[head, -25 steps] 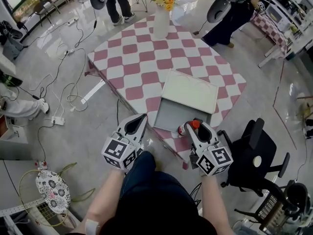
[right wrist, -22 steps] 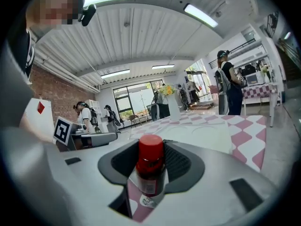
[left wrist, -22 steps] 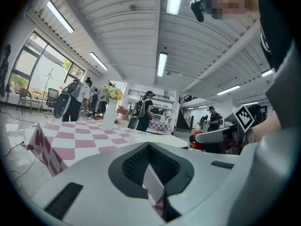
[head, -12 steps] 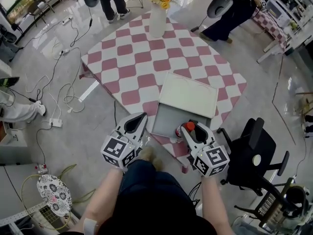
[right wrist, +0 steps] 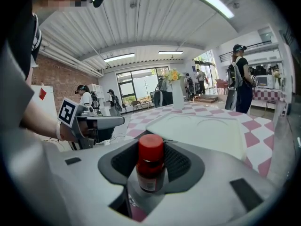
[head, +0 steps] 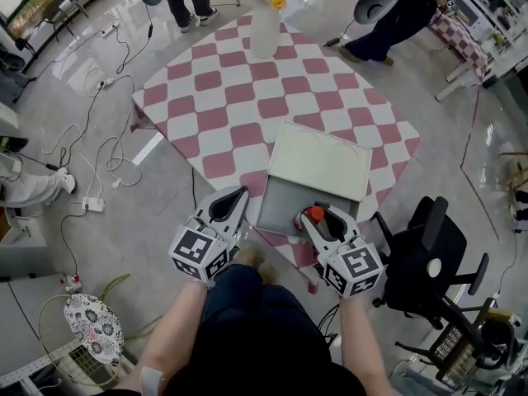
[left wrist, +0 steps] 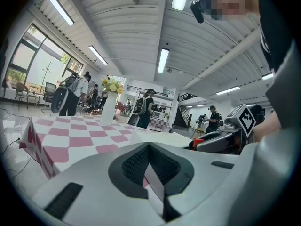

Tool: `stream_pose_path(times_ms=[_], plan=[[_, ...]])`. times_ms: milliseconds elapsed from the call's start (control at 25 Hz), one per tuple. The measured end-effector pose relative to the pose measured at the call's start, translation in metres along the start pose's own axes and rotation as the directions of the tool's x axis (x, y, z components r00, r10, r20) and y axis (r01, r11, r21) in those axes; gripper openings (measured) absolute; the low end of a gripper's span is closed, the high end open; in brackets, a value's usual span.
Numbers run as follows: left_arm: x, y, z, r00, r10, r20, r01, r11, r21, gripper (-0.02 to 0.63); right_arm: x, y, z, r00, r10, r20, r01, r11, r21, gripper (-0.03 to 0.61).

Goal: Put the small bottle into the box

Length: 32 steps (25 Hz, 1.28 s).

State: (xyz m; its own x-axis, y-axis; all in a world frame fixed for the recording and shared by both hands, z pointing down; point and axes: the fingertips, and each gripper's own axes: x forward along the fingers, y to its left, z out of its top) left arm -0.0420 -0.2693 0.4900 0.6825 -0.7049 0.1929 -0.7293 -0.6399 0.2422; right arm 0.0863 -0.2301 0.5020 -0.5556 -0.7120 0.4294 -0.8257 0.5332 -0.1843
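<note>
Glossy grey floor [head: 161, 221], loose cables [head: 122, 170], black office chair [head: 429, 262], strip lights [left wrist: 163, 60]

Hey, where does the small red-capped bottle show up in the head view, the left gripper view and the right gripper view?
Head view: small bottle is low centre, in the right tongs, at the box's near edge.
Left gripper view: only its red cap shows, right of centre.
Right gripper view: centre foreground, gripped between the jaws.
Shared landmark: white flower vase.
</note>
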Motion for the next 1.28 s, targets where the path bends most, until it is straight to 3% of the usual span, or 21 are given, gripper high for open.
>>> stream_pose_path(times_ms=[1280], plan=[[0.0,0.01,-0.013,1.0,0.02,-0.018,-0.02,0.999,-0.033,0.0,0.014,0.01,-0.014,0.998,0.051,-0.045,-0.054,0.997,-0.06,0.162]])
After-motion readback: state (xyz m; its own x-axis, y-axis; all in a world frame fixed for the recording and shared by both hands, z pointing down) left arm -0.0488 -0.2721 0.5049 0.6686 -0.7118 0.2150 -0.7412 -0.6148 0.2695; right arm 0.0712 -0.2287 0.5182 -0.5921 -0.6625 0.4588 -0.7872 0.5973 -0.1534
